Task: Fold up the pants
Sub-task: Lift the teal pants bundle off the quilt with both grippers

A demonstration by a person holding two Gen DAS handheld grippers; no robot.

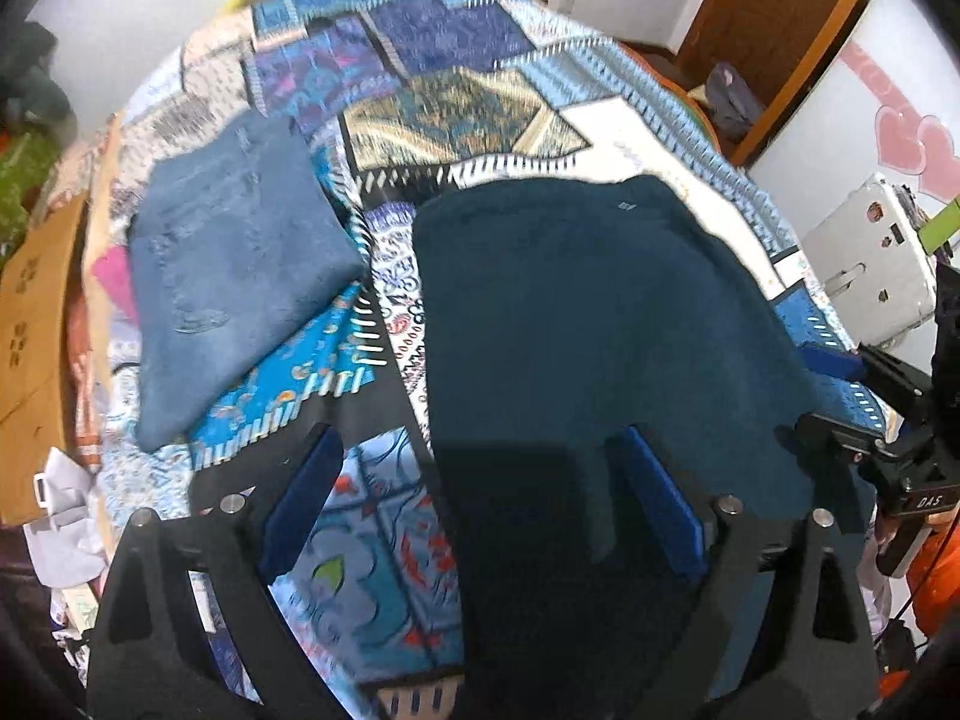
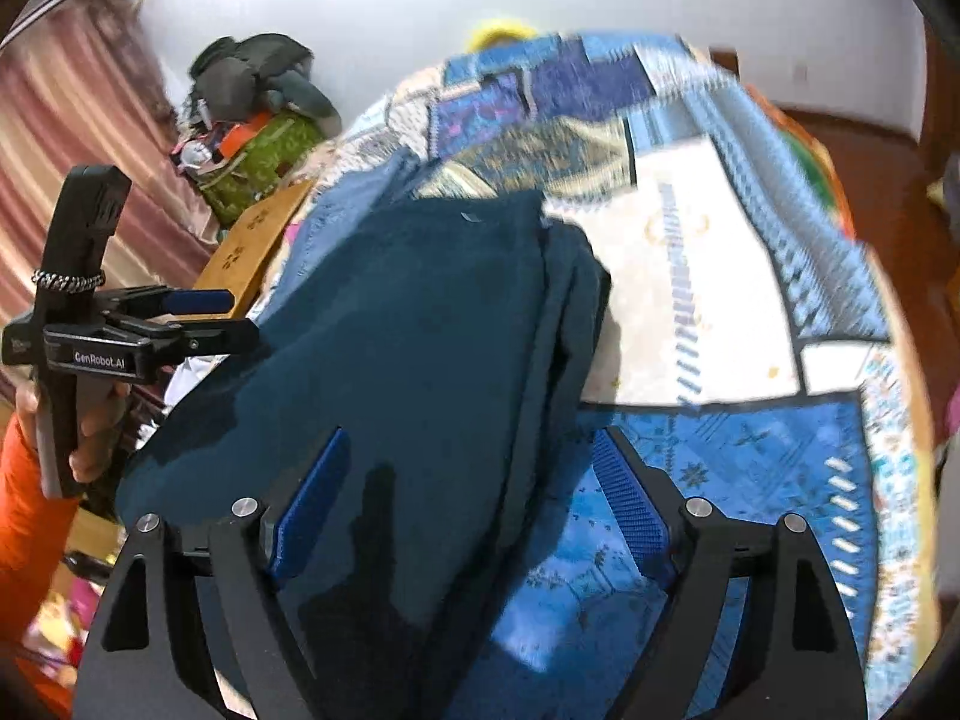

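Observation:
Dark teal pants [image 1: 588, 324] lie folded on a patchwork quilt; they also show in the right wrist view [image 2: 420, 324]. My left gripper [image 1: 480, 456] is open and empty, hovering over the pants' near left edge. My right gripper [image 2: 468, 462] is open and empty over the pants' near right edge. The right gripper shows at the right edge of the left wrist view [image 1: 852, 396], the left gripper at the left of the right wrist view [image 2: 210, 315]. A folded pair of light blue jeans [image 1: 234, 264] lies to the left of the pants.
The patchwork quilt [image 2: 720, 276] covers the bed. A cardboard piece [image 1: 36, 324] lies at the bed's left side. A green bag with dark clothes on it [image 2: 264, 144] stands by the wall. A white device [image 1: 870, 258] sits to the right.

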